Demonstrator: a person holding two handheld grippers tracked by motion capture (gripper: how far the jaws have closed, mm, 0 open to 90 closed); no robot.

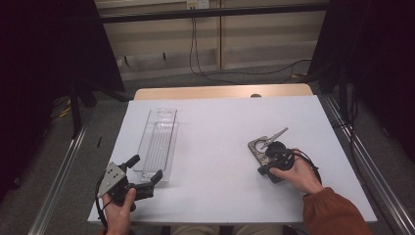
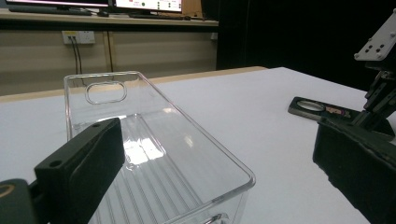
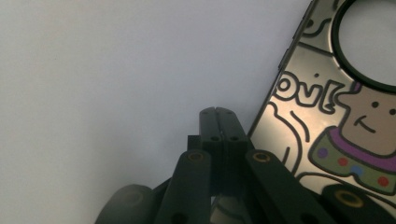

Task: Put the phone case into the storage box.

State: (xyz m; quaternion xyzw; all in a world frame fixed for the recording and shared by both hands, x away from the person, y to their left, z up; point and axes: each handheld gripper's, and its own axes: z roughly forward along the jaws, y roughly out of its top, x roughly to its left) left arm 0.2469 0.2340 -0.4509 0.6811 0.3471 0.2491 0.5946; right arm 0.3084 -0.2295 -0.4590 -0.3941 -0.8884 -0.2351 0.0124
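Phone case (image 1: pixel 258 149) with a cartoon print lies flat on the white table (image 1: pixel 220 132), at the right gripper (image 1: pixel 270 155), whose jaws are pressed together beside its edge, holding nothing. The left gripper (image 1: pixel 145 169), jaws apart, waits at the clear tray (image 1: pixel 159 142). I think the next move needs the right jaws opened to pinch the case edge.
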